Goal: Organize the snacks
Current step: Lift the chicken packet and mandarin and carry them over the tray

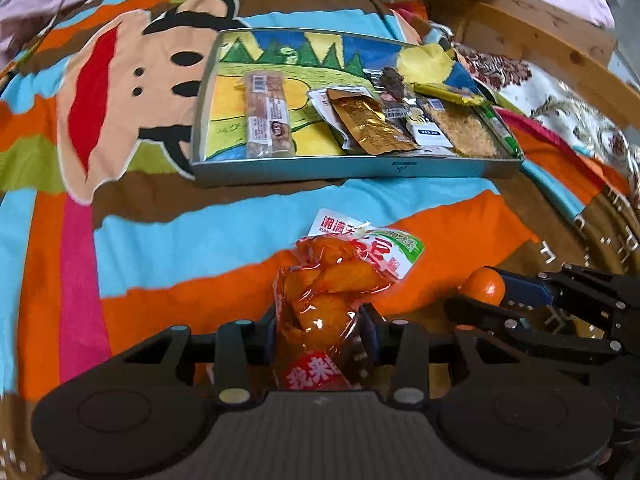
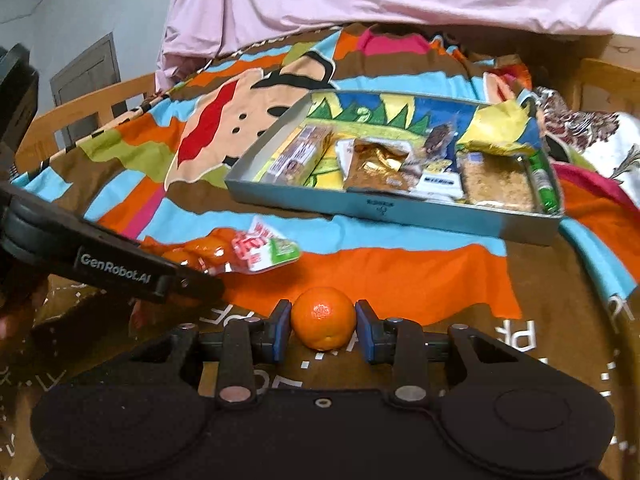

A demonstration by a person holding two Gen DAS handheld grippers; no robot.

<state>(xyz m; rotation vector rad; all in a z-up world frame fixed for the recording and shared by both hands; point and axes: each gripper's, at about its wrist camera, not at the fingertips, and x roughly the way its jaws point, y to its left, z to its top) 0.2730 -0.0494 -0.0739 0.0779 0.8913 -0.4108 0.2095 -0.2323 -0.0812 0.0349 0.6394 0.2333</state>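
One tray (image 1: 352, 170), one orange (image 2: 323, 323), two claws (image 1: 320, 334) (image 2: 323, 330).

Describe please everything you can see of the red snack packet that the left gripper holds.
The red snack packet is a clear, glossy plastic pouch showing orange-red chunks inside, with a white and green printed end bearing red Chinese characters. The left gripper is shut on its near end, one pad on each side. The printed far end points toward the metal tray and does not reach it. In the right wrist view the packet seems to hang just above the colourful cartoon blanket, though whether it touches is unclear.
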